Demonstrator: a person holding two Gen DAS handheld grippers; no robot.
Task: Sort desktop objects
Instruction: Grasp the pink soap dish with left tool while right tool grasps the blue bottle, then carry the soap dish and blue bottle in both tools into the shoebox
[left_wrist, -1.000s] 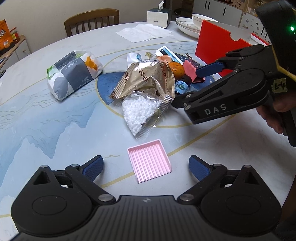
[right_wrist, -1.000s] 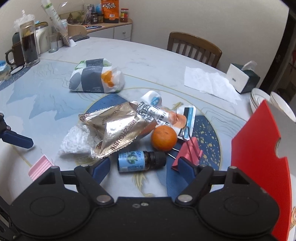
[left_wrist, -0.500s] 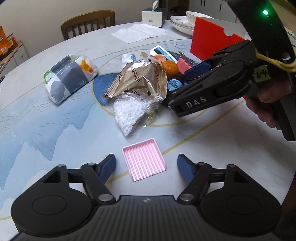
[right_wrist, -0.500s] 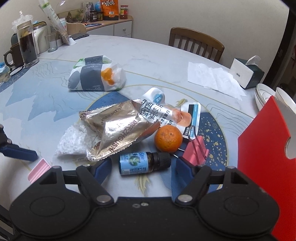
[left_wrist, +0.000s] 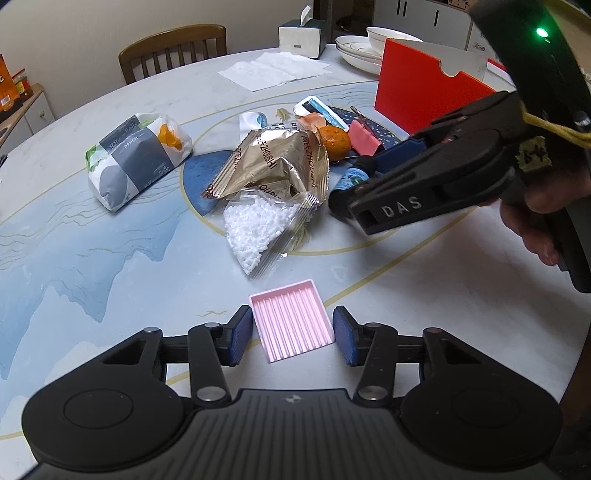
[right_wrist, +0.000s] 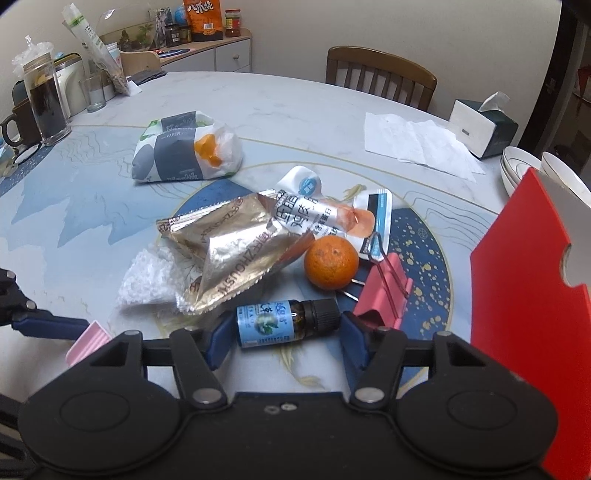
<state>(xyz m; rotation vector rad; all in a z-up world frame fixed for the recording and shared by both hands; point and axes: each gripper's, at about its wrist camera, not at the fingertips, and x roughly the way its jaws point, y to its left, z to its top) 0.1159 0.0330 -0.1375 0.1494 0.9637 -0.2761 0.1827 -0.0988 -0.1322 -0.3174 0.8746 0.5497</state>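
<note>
Both jaws just closing in: left gripper (left_wrist: 293, 329) hugs the pink tray (left_wrist: 291, 325), right gripper (right_wrist: 284, 334) brackets the bottle (right_wrist: 286, 322), contact unclear.

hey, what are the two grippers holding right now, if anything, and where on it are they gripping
The left gripper pinches the pink ribbed square tray by its two side edges. The right gripper, jaws just closing, clamps the small dark glass bottle end to end, base and cap.

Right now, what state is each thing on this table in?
left claw: closing around pink tray, pads touching its sides
right claw: closing around small bottle
small bottle: lying down, capped
gold snack bag: torn open
orange: whole
</note>
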